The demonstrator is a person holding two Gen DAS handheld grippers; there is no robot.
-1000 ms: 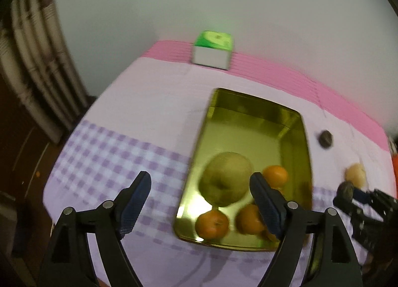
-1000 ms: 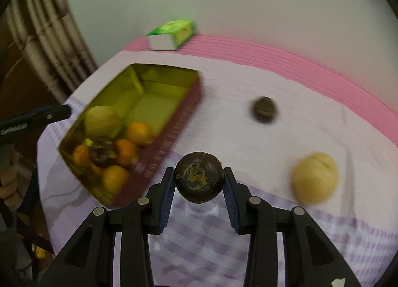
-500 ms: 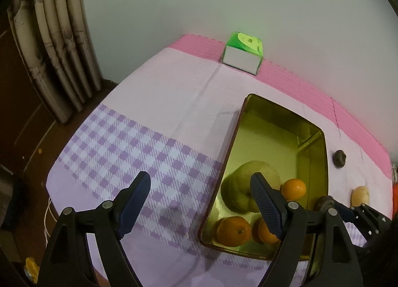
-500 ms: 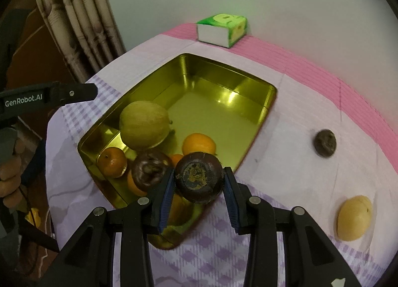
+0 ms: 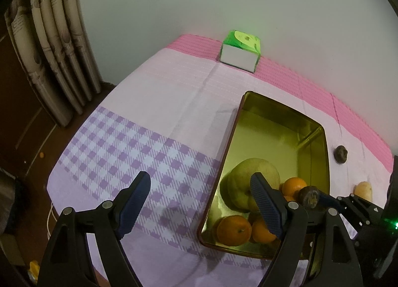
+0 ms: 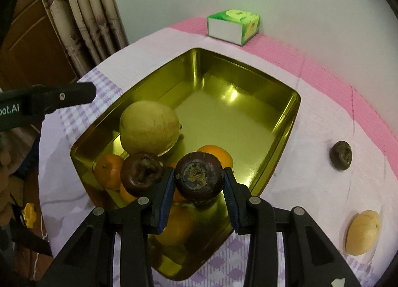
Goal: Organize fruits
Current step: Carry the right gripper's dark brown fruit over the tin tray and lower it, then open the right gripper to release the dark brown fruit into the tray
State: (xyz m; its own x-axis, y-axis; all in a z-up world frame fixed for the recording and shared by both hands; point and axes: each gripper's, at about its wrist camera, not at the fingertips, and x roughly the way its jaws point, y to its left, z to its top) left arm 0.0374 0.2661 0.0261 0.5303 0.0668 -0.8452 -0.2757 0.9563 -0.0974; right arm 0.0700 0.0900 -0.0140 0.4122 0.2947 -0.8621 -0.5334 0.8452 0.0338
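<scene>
The right claw (image 6: 198, 182) is clamped on a dark purple-brown round fruit (image 6: 199, 179), its blue pads pressed against both sides, and holds it above the near end of the gold tin tray (image 6: 288, 123). In the left wrist view the same claw reaches in from the right edge with the dark fruit at its tip, over the tray's near right corner.

The tray stands on a surface covered with a pink and lilac checked cloth (image 5: 154, 103). Inside it, crowded toward the near end, lie a large yellow-green pear-like fruit (image 6: 149, 131), several oranges (image 6: 219, 154) and a second dark fruit (image 6: 142, 173), which sits just beside the held one on its left. The far half of the tray is bare metal.

Outside the tray, to its right on the cloth, a third dark fruit (image 6: 341, 155) lies alone, and nearer the camera a pale yellow fruit (image 6: 363, 232) rests well apart from it; what kind it is I cannot tell from this angle.

The left claw (image 5: 200, 202) hangs with its jaws spread wide and nothing between the pads, over the checked cloth at the tray's left edge.

A green and white box (image 5: 240, 51) stands at the far edge of the surface near the wall, and a curtain (image 5: 57, 46) hangs at the left.
</scene>
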